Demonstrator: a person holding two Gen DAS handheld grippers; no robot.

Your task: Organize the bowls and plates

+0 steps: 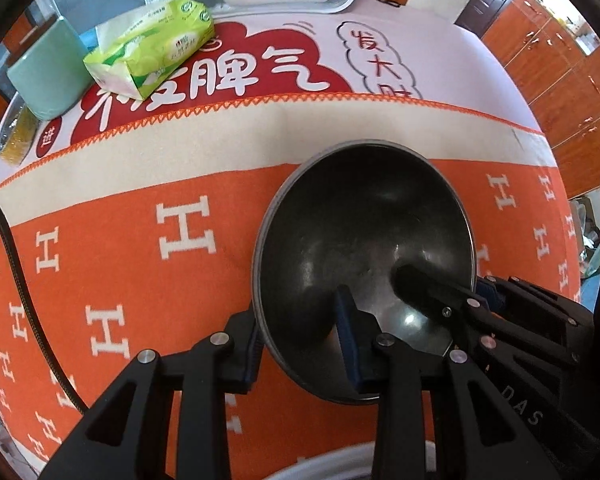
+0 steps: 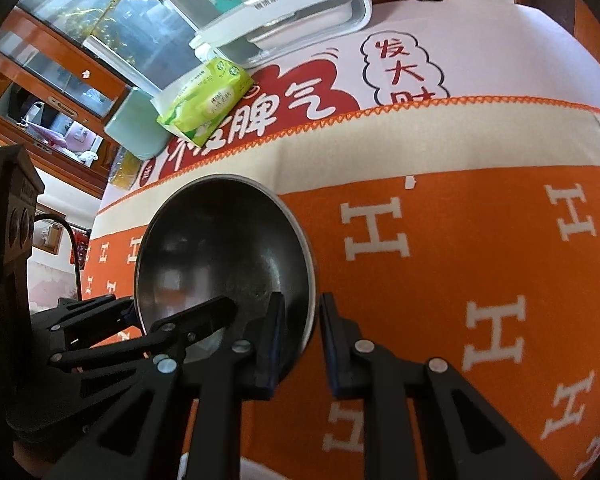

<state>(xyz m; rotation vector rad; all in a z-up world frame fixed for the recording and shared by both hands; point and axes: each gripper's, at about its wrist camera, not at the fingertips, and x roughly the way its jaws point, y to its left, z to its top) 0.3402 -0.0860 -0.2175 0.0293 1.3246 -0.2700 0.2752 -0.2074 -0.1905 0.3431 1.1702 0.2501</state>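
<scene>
1. Table surface: an orange cloth (image 1: 148,280) with white H marks covers the near part. Beyond its cream band and zigzag edge lies a white mat with red characters.
2. Far edge: a white dish cabinet (image 2: 284,20) with a clear lid stands at the back. Something pale lies inside it, possibly a plate; the lid blurs it.
3. Left rear: a pale green cylindrical container (image 1: 46,76) stands just beside a green tissue pack (image 1: 152,48), which lies tilted on the mat.
4. Task item: the black bowl (image 1: 364,220) hangs tilted above the orange cloth, held between both my tools, its hollow facing both cameras.
5. My left gripper (image 1: 300,344) is clamped on the bowl's rim: one finger inside the hollow, one outside the wall.
6. My right gripper (image 2: 300,344) pinches the opposite rim in the same way, one pad inside and one outside.
</scene>
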